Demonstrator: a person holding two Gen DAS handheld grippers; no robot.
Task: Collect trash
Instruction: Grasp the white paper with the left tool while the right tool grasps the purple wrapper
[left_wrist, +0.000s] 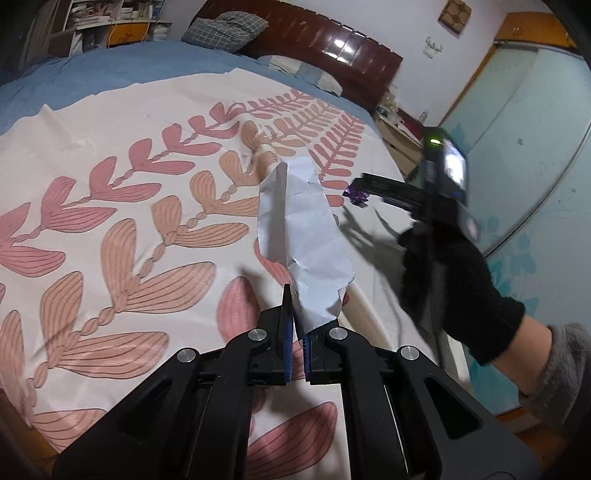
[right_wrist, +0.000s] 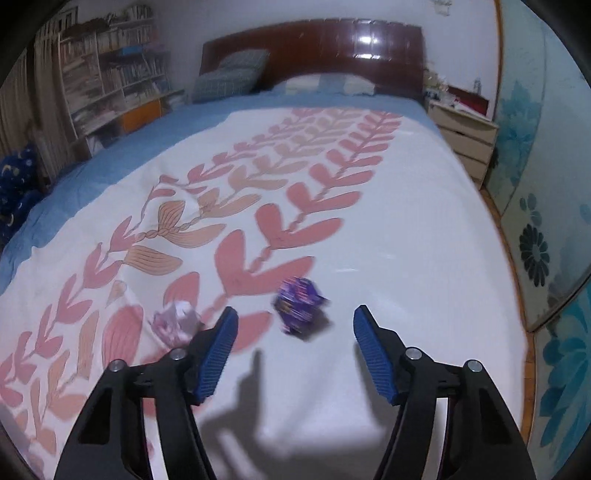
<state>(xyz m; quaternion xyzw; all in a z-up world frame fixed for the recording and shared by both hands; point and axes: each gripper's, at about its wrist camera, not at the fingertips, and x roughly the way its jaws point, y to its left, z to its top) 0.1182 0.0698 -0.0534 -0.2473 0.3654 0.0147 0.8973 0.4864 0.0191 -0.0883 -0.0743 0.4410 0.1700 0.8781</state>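
Note:
My left gripper (left_wrist: 298, 325) is shut on a long crumpled sheet of white paper (left_wrist: 303, 236), which stands up from the blue pads over the bed. My right gripper (right_wrist: 295, 314) is open above the bed cover, its blue pads (right_wrist: 218, 354) wide apart. A crumpled purple wrapper (right_wrist: 297, 308) lies on the cover just beyond and between the fingertips, not touched. A pale pink crumpled wad (right_wrist: 175, 325) lies left of the left finger. In the left wrist view the right gripper (left_wrist: 364, 184) is held by a black-gloved hand (left_wrist: 454, 280) over the purple wrapper (left_wrist: 355, 195).
The bed (right_wrist: 424, 258) has a white cover with pink and orange leaf print over a blue sheet, a dark wooden headboard (right_wrist: 332, 51) and pillows. A bookshelf (right_wrist: 110, 74) stands left, a nightstand (right_wrist: 465, 140) and floral sliding doors (right_wrist: 535, 221) right.

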